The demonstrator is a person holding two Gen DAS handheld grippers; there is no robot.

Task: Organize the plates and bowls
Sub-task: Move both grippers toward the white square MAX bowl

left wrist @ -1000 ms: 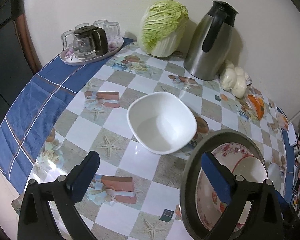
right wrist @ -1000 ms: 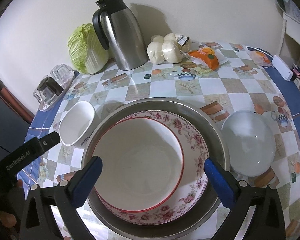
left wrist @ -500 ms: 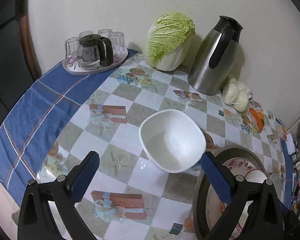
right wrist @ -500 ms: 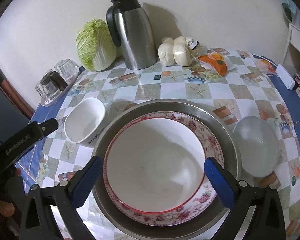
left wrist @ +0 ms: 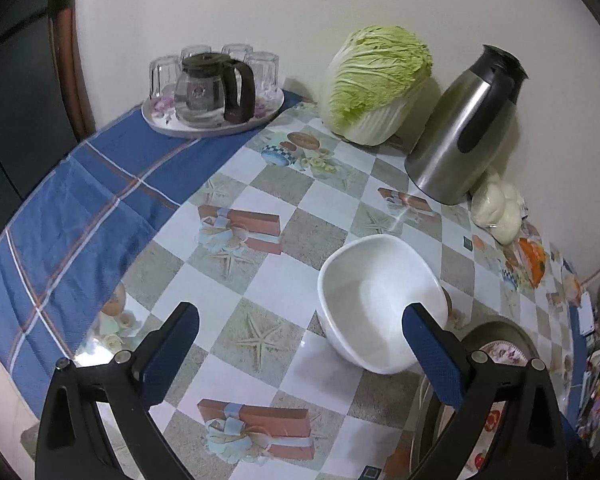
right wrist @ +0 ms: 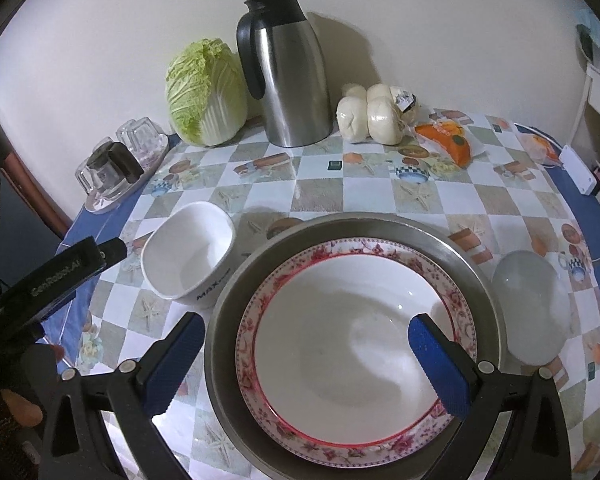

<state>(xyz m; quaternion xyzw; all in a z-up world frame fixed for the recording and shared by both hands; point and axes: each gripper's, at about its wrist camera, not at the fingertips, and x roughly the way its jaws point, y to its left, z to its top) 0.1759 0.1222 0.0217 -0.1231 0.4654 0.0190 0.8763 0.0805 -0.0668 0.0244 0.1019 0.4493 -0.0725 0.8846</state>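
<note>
Your left gripper (left wrist: pixel 300 344) is spread wide, nothing btwn the blue ribbed pads; it hangs above the table (left wrist: pixel 260 280) just short of the white bowl (left wrist: pixel 380 300), which shows past the inner side of its right finger. Your right gripper (right wrist: pixel 304 356) is likewise released and empty, jaws wide apart, poised over the stacked dishes at the near edge.

Progress, as far as visible: partly done. The white dish w/ red rim (right wrist: pixel 348 340) sits nested in the floral plate (right wrist: pixel 456 300), and both sit inside the steel basin (right wrist: pixel 380 226). Still loose: the white bowl, just beside the basin's left rim on the table, and a frosted bowl (right wrist: pixel 532 308) beside the basin's right rim, toward the right edge. Judgement: two pieces left to stack; left gripper is lined up for the white bowl.

Materials: white bowl is glossy, squarish w/ rounded corners, prob. ceramic or melamine, lettering on its outer wall. Floral plate is round, glazed, pink pattern on the brim. Basin is dull brushed metal, round, shallow. Frosted bowl is translucent, round; can't tell glass or plastic. Table cover is slick, reflective, checkered print, w/ blue cloth along the left edge.

Far edge, not task items: cabbage (right wrist: pixel 206 96), steel jug (right wrist: pixel 284 72), tray of glasses (left wrist: pixel 214 84).
</note>
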